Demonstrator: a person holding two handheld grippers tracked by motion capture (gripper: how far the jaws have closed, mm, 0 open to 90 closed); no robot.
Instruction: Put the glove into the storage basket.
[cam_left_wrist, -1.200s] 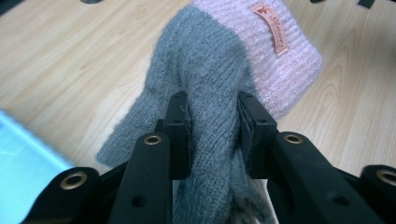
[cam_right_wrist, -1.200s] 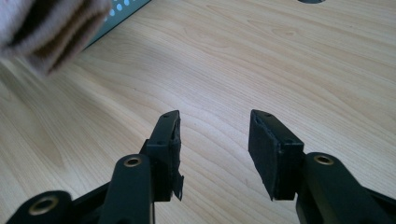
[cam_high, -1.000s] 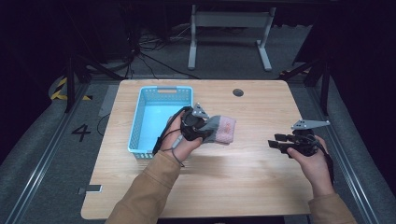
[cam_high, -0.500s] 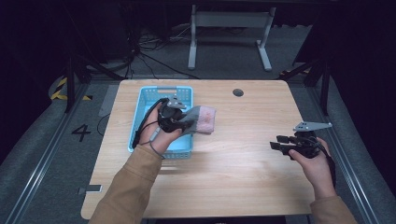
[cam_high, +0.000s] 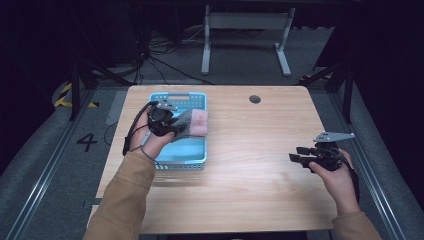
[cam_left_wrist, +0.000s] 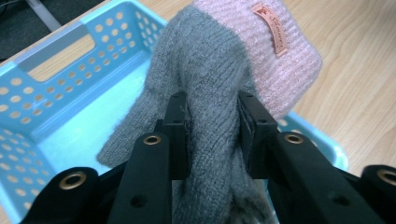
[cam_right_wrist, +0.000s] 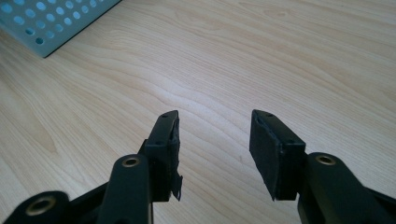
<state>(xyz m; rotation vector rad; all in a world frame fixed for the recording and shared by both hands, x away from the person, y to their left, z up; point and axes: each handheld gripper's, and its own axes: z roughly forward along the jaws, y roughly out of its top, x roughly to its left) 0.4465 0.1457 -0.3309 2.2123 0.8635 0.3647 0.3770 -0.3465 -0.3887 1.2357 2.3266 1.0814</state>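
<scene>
We see the left tool (cam_high: 176, 129) clamped on a knit glove (cam_left_wrist: 219, 93) — grey in the body, pink at the cuff, with a small tag (cam_left_wrist: 269, 29) sewn on the pink part. In the left gripper view the two jaws pinch a fold of the grey knit between them, and the glove hangs above the inside of the blue basket (cam_left_wrist: 60, 93), its pink cuff reaching over the basket's rim toward the bare wood. From the high view the glove (cam_high: 195, 123) sits over the right side of the basket (cam_high: 185, 155), which stands at the counter's (cam_high: 250, 195) left, near the far edge. The person's left hand (cam_high: 150, 137) holds that tool above the basket, a sleeve running back toward the near edge.

The right tool (cam_high: 300, 159) stands open and empty — its jaws are well apart in the right gripper view, with only wood grain between them and a corner of the basket (cam_right_wrist: 42, 23) at the upper left. We find it low over the counter near the right edge, well apart from the basket, held by the right hand (cam_high: 337, 175).
</scene>
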